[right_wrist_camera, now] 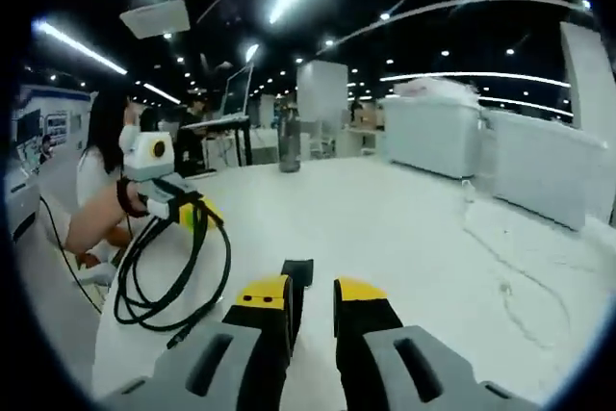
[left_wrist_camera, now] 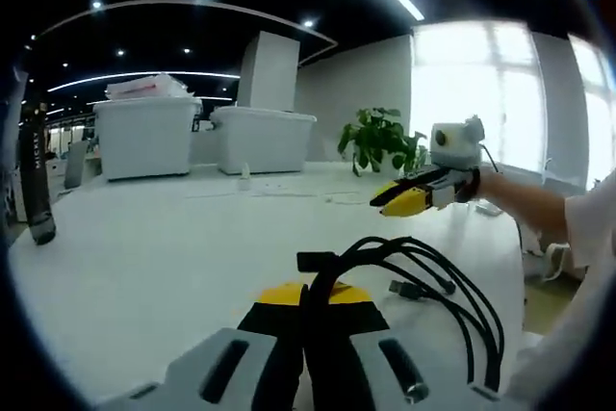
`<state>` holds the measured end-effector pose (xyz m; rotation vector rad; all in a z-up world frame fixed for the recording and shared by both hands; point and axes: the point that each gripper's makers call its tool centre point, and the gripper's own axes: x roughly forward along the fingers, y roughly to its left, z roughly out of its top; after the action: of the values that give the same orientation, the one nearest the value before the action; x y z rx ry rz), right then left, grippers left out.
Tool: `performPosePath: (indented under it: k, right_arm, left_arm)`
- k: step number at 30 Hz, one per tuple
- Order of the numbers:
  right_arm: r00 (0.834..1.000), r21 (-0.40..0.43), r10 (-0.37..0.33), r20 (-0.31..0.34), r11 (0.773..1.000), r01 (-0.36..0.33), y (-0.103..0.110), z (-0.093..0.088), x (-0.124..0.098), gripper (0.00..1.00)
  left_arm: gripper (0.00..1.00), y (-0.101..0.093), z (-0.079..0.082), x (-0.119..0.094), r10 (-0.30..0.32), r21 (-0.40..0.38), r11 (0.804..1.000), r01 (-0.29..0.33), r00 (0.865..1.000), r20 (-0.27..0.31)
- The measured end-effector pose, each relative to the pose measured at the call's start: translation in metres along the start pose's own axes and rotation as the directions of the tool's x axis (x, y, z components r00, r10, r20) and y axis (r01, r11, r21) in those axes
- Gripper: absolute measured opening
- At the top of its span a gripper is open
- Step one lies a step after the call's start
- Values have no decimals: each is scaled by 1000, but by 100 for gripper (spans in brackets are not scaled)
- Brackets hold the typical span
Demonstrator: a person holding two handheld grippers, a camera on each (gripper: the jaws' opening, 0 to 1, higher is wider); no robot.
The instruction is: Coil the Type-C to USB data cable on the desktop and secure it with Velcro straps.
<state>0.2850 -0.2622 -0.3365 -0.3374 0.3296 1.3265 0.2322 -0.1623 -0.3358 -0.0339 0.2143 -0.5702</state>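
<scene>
My left gripper (left_wrist_camera: 310,295) is shut on the black data cable (left_wrist_camera: 462,315). Its loops hang out to the right, and a USB plug (left_wrist_camera: 404,288) dangles inside them. A short black strap end (left_wrist_camera: 313,260) sticks up just past the yellow fingertips. In the right gripper view the left gripper (right_wrist_camera: 192,211) holds the coiled cable (right_wrist_camera: 144,276) above the white desktop's (right_wrist_camera: 404,238) left edge. My right gripper (right_wrist_camera: 313,291) stands slightly open, with a small black piece (right_wrist_camera: 296,271) at its left fingertip. It hovers over the table as the right gripper (left_wrist_camera: 395,201), apart from the coil.
Two white lidded bins (left_wrist_camera: 144,137) (left_wrist_camera: 262,140) stand at the table's far side, with a potted plant (left_wrist_camera: 380,141) to their right. A dark bottle (left_wrist_camera: 37,190) stands at the left. A thin white wire (right_wrist_camera: 500,276) lies on the desktop. A person's arm (right_wrist_camera: 96,214) holds the left gripper.
</scene>
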Motion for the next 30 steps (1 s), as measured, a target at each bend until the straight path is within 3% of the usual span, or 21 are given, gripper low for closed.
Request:
performPosePath:
  k: [1,3,6,8,14,16,20,22,24,27,29,30]
  right_arm:
    - [998,-57,42,-38,997,-44,5,-2,12,17]
    - [997,-180,0,-78,984,-14,-4,-5,31,18]
    - [995,-112,25,-98,993,-36,-5,-12,52,20]
    - [995,-111,12,-102,994,-24,-13,-15,60,22]
    - [994,38,-26,-107,999,31,-23,-22,65,22]
    - [993,52,-26,-111,998,32,-24,-23,64,20]
    - [990,57,-80,-116,995,87,-26,-23,65,18]
    - [980,83,-155,-122,983,165,-33,-23,65,18]
    - [958,152,-257,-123,950,275,-44,-24,65,18]
    - [882,209,-452,-133,857,471,-68,-29,56,17]
    - [840,175,-528,-129,821,543,-76,-28,52,17]
    - [806,175,-576,-133,787,592,-81,-29,49,17]
  left_arm:
    - [7,0,-1,-2,2,-1,1000,-2,1000,-1]
    - [7,-1,-2,-5,4,2,1000,-4,1000,-5]
    - [7,1,-3,-11,9,3,1000,-9,1000,-5]
    - [7,4,-3,-14,14,-1,1000,-14,1000,-4]
    - [7,7,-3,-13,-8,-41,999,9,1000,7]
    - [7,7,-4,-12,-10,-44,999,11,1000,10]
    - [7,5,-6,-10,-18,-56,998,19,1000,14]
    - [7,5,-5,-9,-23,-65,998,24,1000,20]
    - [7,2,-2,-9,-34,-94,995,37,999,40]
    - [7,0,0,-8,-45,-115,992,51,997,58]
    - [7,-2,0,-7,-49,-122,991,56,997,58]
    - [7,-2,-1,-6,-49,-123,991,56,997,57]
